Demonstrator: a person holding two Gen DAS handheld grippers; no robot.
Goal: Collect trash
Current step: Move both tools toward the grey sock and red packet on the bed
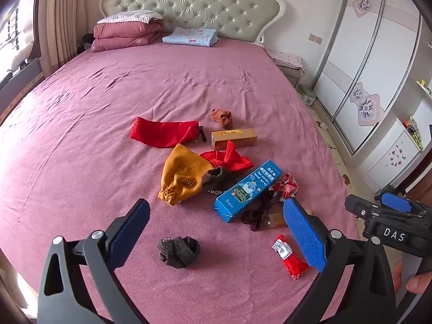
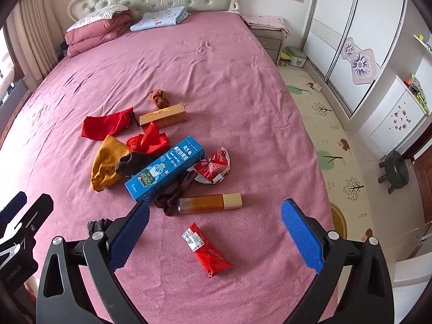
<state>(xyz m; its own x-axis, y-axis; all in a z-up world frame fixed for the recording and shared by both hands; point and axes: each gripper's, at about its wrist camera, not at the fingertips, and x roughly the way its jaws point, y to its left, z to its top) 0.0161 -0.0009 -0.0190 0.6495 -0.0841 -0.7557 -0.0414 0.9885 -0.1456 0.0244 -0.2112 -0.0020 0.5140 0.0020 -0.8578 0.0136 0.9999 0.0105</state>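
Right wrist view: right gripper (image 2: 214, 235) and left gripper (image 1: 216, 232) hover spread and empty over the bed (image 2: 216, 54). Judged step: approaching the near red wrapper (image 2: 208, 252); next, descend and pinch it.

**Clutter spread across the bed**

In the right wrist view a loose cluster lies on the bed (image 2: 216, 54) at centre frame. The nasal spray box (image 2: 164, 168) lies diagonally, with a crumpled wrapper (image 2: 213, 168) to its right and a pouch (image 2: 108, 162) to its left. Below the box lies a bottle (image 2: 210, 202); lower still, a sachet (image 2: 206, 251). A folded quilt (image 2: 97, 35) sits at the upper left.
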